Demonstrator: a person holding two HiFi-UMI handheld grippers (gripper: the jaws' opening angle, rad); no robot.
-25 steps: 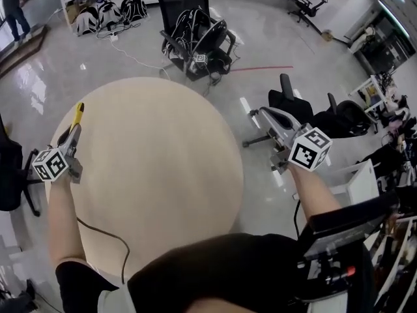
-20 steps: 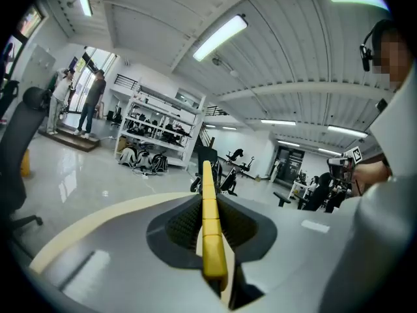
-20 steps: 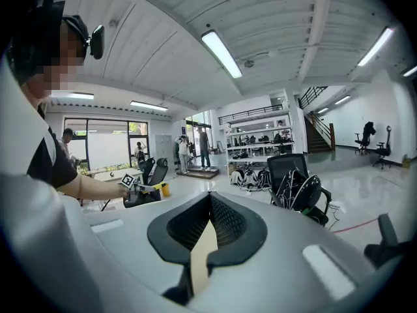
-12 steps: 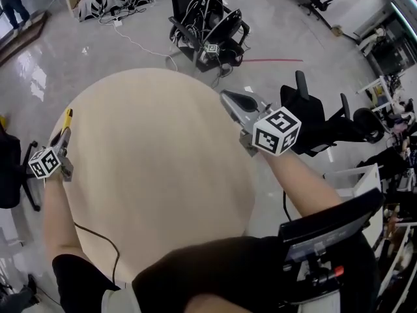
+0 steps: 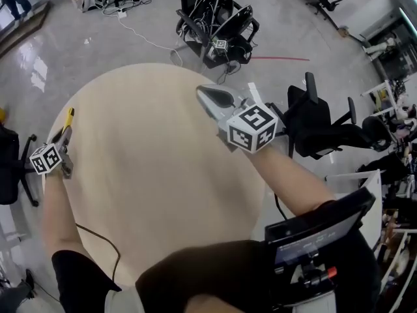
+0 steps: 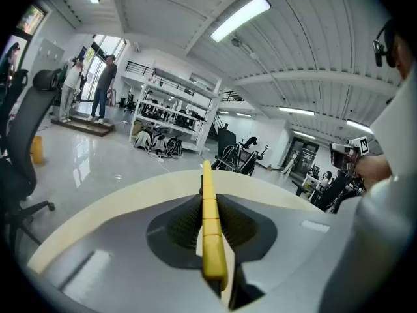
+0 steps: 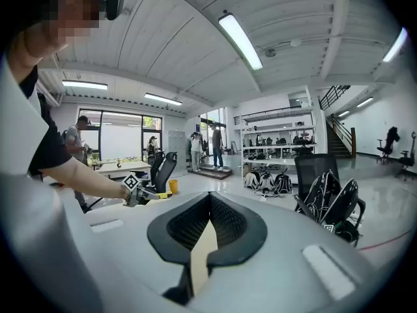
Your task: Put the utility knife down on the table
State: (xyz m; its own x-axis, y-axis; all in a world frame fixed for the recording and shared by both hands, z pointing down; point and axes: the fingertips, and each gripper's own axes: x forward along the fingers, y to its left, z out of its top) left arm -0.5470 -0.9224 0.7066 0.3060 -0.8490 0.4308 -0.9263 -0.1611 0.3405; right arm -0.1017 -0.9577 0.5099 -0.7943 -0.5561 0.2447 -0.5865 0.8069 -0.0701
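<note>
– Round surface sits closer beneath you now. What moved?
– Your left gripper sank to its nine o'clock edge, jaws clenched on the utility knife. Your right gripper, jaws closed and empty, swung in toward one o'clock. Set-down looks next.

- The right gripper fills the foreground. Its grey fingers, lined with black ribbed pads, meet at the tips with nothing between them.
- Below the tips, a narrow gap shows a pale strip of the desk.
- At left, a bare forearm reaches out to the left gripper, which has a marker cube on top. The yellow utility knife juts from it.
- Behind that stand a black office chair and a yellow bin.
- Further back, people stand near shelving.
- A black chair draped with cables stands at right.
</note>
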